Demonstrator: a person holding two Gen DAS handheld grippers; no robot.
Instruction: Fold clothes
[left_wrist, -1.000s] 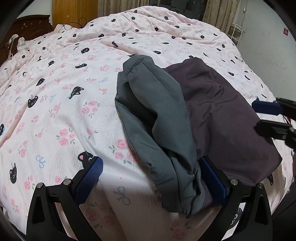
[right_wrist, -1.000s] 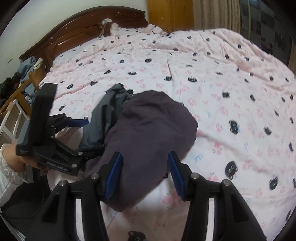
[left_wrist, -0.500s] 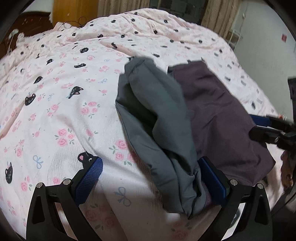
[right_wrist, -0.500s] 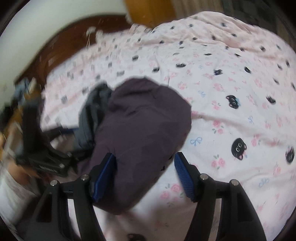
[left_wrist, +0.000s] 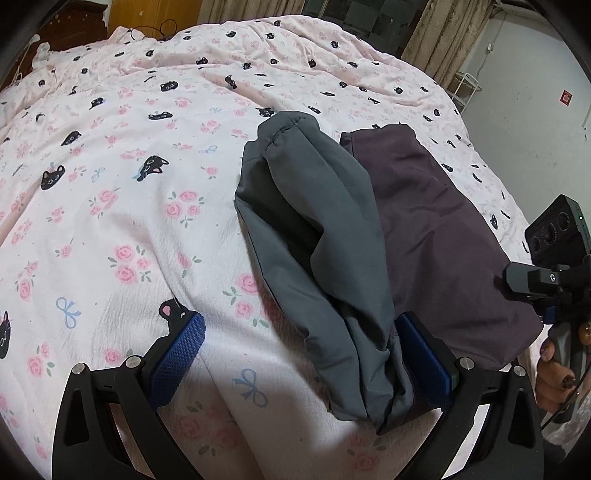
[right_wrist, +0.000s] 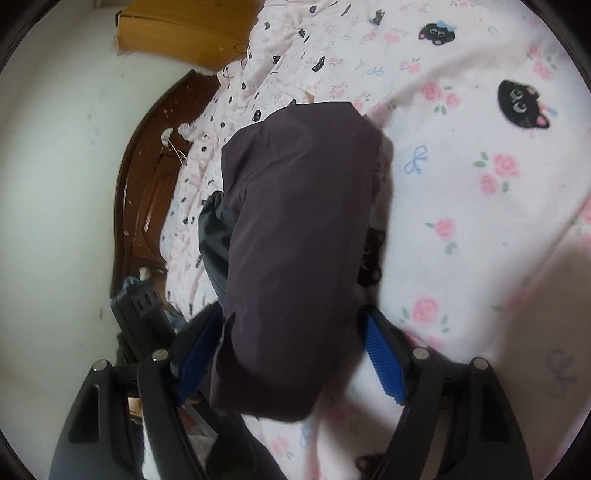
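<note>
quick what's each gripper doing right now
Left gripper: open, grey garment against one finger.
Right gripper: open, straddling the purple garment.

Seen along the left gripper, 2 blue-padded fingers spread wide over a pink bedspread printed with black cats and roses. Gray garment lying lengthwise, its near end bunched against the right-hand pad. Just beside it, overlapped along 1 edge, a dark purple garment. At the right edge, the right gripper, black, at the purple cloth's corner; whether gripping cannot be told.
</note>
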